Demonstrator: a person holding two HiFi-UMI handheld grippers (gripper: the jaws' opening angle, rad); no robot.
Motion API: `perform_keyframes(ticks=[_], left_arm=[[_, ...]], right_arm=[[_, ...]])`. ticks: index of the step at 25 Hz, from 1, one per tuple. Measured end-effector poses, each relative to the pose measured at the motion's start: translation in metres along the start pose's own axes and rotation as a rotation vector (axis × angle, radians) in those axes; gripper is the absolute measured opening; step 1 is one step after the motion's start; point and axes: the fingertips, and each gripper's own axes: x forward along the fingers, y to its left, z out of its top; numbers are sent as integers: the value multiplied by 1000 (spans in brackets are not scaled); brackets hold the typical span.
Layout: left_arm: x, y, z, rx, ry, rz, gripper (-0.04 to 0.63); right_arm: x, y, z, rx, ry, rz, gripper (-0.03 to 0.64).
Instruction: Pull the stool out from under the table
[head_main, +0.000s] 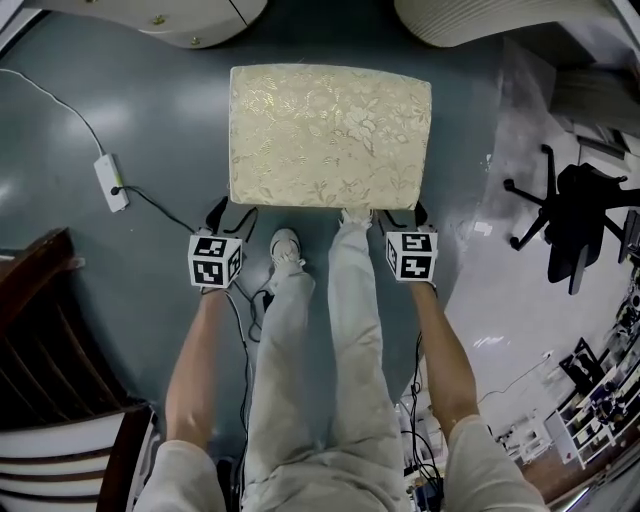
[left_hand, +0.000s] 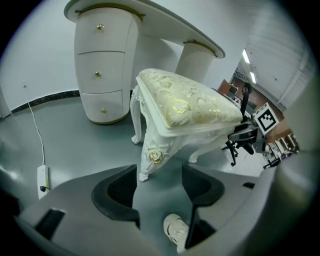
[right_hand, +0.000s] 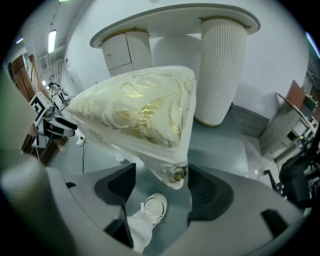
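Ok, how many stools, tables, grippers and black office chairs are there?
Stool: 1
Table: 1
Grippers: 2, the left gripper and the right gripper
Office chair: 1
Total: 5

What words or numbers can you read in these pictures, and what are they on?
No words or numbers can be read.
The left marker cube and right marker cube show only black-and-white squares, no letters.
The shelves at the right edge are too small to read.
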Motion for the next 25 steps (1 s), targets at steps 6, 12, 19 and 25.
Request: perform_keyframes(ticks=[6, 12, 19, 25], left_arm=[[-52, -21, 26, -7, -27, 4, 161], [-101, -49, 66, -11, -79, -3, 38], [-151, -85, 117, 0, -152, -31, 12], [-196, -103, 180, 43, -239, -52, 11]], right_arm=[[-45, 8, -5, 48, 45, -18, 234], [-99, 24, 14, 86, 36, -26, 103], [-159, 40, 69, 36, -45, 19, -3], [-215, 41, 136, 14, -165, 29, -3]])
